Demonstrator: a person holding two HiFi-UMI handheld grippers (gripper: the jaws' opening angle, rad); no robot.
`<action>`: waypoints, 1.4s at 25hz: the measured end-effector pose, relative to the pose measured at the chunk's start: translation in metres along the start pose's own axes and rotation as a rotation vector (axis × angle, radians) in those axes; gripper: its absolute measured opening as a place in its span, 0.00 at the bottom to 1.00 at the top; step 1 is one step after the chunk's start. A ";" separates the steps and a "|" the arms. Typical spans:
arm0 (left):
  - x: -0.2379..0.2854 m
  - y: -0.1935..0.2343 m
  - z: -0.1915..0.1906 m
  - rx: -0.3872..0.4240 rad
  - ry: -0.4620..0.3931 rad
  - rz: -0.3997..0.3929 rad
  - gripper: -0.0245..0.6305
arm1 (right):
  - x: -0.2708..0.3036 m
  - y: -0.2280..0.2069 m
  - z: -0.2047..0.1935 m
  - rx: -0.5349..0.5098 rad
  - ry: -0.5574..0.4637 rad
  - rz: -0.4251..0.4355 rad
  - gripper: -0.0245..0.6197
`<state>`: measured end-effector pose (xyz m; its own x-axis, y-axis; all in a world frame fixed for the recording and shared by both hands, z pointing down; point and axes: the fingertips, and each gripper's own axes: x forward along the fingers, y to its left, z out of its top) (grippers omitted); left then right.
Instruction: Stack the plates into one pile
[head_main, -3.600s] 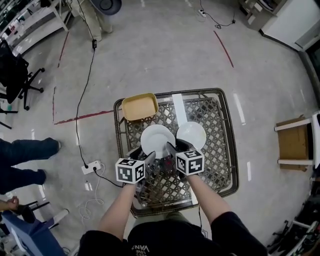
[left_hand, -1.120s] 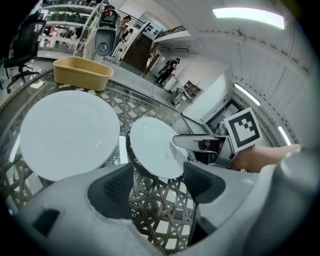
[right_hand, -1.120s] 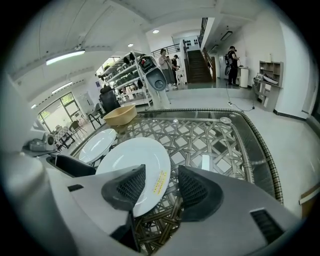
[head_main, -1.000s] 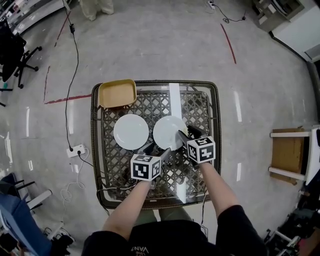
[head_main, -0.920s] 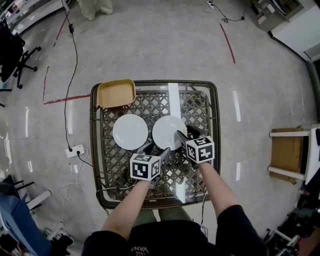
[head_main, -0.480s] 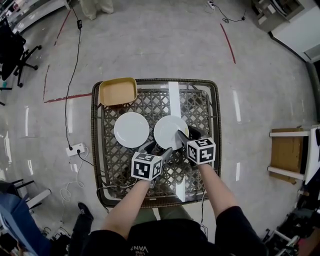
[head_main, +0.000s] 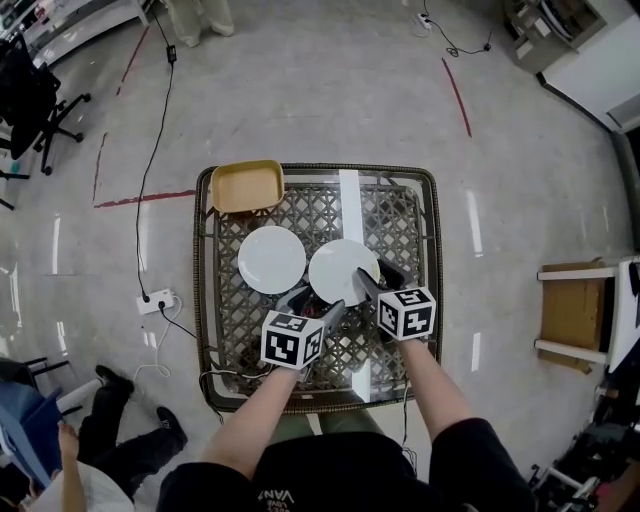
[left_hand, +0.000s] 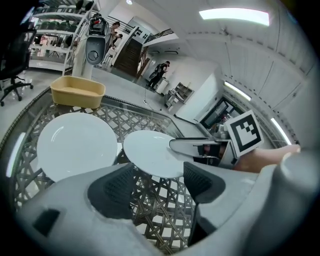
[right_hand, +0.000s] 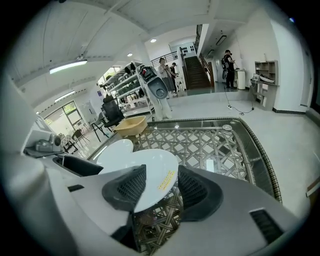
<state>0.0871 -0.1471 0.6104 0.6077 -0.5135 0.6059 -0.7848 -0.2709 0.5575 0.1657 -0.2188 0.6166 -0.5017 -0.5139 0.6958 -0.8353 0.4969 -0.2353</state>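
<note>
One wicker table (head_main: 402, 215) lies below you, a tan tub (head_main: 247, 186) at its far-left corner, the left plate (head_main: 271, 259) flat near the tub, the right plate (head_main: 336, 266) clamped at its near rim by your right gripper (head_main: 368, 285), and your left gripper (head_main: 310, 300) beside it, jaws apart and empty.

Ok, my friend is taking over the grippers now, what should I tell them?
Right gripper: shut on the near rim of the right plate, which looks slightly raised.
Left gripper: open, empty, next to that plate.
Left plate: flat on the table, apart from the other one.
Done: nothing stacked yet.
Left: set the right plate on the left plate.
</note>
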 end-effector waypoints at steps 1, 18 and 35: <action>-0.005 0.000 0.002 0.001 -0.009 0.002 0.51 | -0.002 0.004 0.003 0.000 -0.010 0.004 0.35; -0.073 0.091 0.015 -0.017 -0.050 0.161 0.51 | 0.059 0.101 0.028 -0.050 -0.009 0.137 0.34; -0.068 0.141 -0.001 -0.030 0.033 0.215 0.51 | 0.100 0.126 0.012 -0.117 0.094 0.148 0.36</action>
<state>-0.0644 -0.1500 0.6481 0.4310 -0.5293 0.7308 -0.8930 -0.1339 0.4297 0.0081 -0.2161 0.6485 -0.5896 -0.3645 0.7208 -0.7195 0.6425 -0.2636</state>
